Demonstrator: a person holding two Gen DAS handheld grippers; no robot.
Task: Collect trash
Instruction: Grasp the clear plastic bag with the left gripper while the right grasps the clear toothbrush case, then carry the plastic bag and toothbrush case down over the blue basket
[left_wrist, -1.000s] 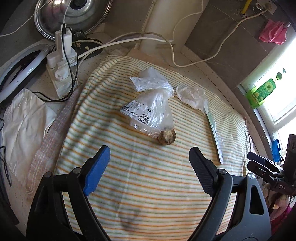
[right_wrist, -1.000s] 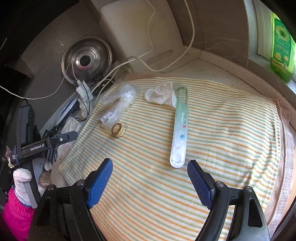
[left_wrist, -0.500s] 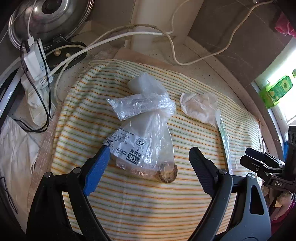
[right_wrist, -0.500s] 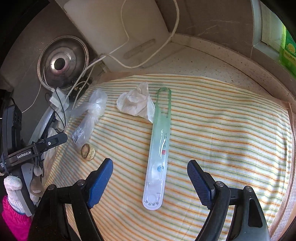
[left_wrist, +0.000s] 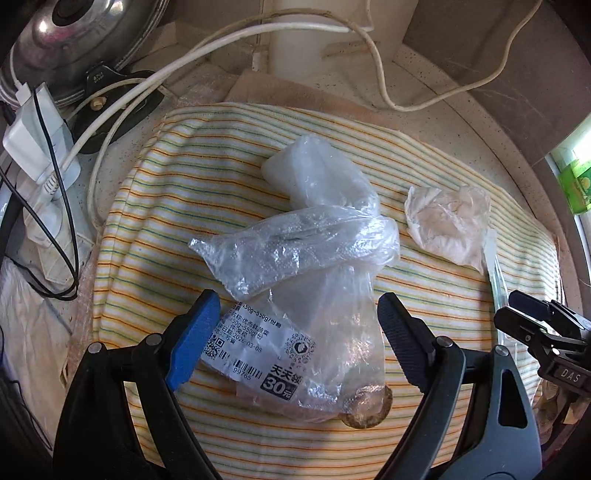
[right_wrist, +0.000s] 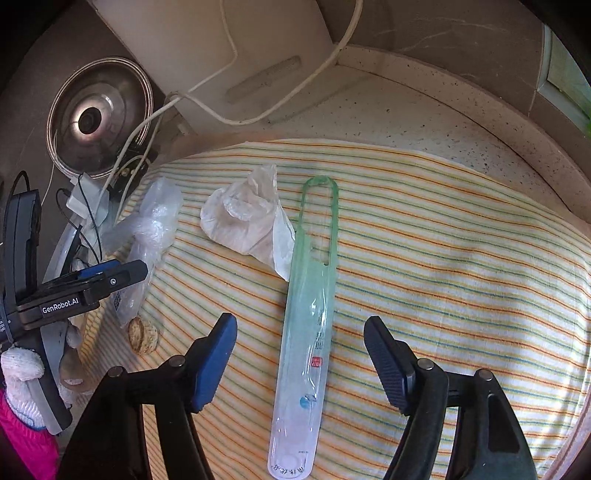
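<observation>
On the striped cloth (left_wrist: 147, 229) trash is being approached. A bag (left_wrist: 306, 280) lies between the spread left gripper (left_wrist: 297, 328); a wrapper (right_wrist: 308, 332) lies between the closing, untouching right gripper (right_wrist: 299, 356). Further lowering is judged necessary.

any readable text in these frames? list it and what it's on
"30元", "99765", "2026-03-08": white label on the clear plastic bag; its other Chinese print is too small to read.
"GenRobot.AI": left gripper body.
"DAS": right gripper body.
Print on the long green-tinted plastic package: too small to read.
</observation>
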